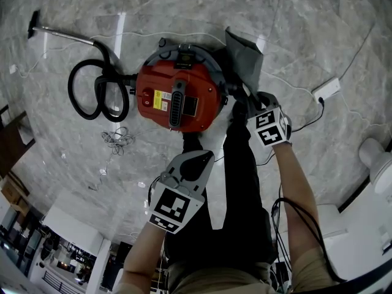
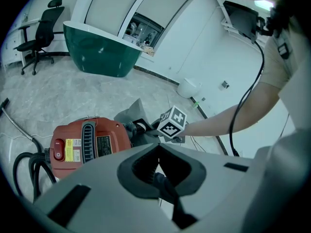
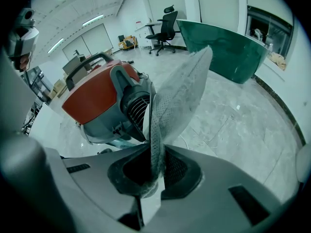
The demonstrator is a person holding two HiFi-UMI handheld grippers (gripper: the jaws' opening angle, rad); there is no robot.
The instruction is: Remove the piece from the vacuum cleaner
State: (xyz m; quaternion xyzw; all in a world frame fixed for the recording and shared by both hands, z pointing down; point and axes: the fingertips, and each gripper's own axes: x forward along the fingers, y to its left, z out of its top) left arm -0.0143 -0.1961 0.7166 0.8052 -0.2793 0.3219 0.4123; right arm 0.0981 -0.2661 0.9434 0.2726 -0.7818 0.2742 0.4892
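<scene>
One grey marble floor (image 1: 306, 29) fills head view. Red vacuum cleaner (image 1: 174, 94) sits on it, black hose (image 1: 92, 90) looped at its left. Grey mesh bag (image 3: 180, 96) stands against vacuum's ribbed end. Our right gripper (image 3: 154, 157) pinches bag's lower edge. Our left gripper (image 2: 158, 147) is closed, empty, apart from the vacuum.
</scene>
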